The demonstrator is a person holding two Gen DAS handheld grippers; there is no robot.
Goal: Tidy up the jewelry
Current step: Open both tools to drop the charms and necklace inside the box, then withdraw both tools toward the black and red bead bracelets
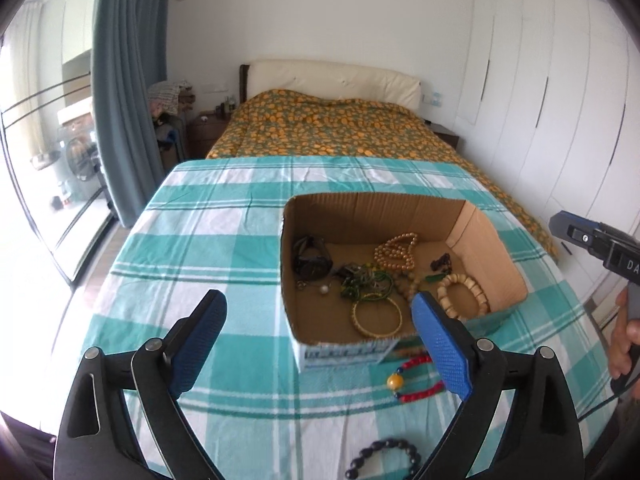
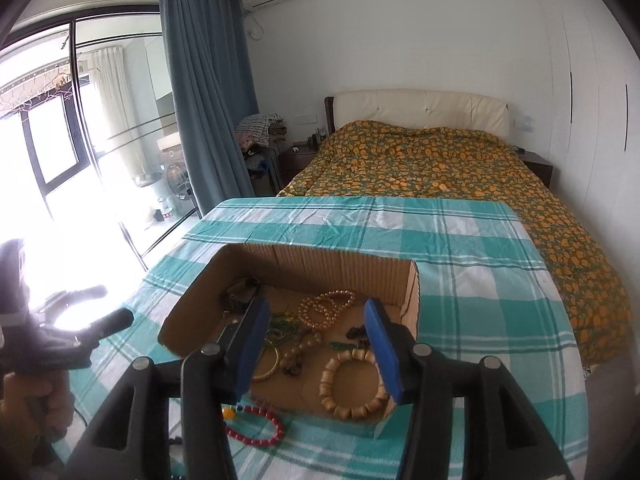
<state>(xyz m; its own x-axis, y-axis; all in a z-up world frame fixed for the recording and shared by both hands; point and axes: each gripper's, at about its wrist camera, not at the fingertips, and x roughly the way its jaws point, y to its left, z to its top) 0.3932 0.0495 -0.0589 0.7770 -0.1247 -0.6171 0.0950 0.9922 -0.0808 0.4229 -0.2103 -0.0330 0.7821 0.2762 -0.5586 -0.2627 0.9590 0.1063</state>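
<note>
Counter [image 1: 224,240] with the check cloth carries everything. Cardboard box [image 1: 376,204] sits just ahead of both your tools and already holds most pieces: tan bead strands, chunky wooden bracelet [image 2: 352,384], gold bangle [image 1: 376,318], green tangle.

Left outside: red bead bracelet [image 1: 416,378], touching the box front, under your left hand-held gripper's [image 1: 320,344] right finger; black bead bracelet [image 1: 384,458] nearer you, between its fingers.

Both empty, jaws apart; right hand-held gripper [image 2: 316,348] hovers over the box. I'd judge it mostly done, two pieces to go.
</note>
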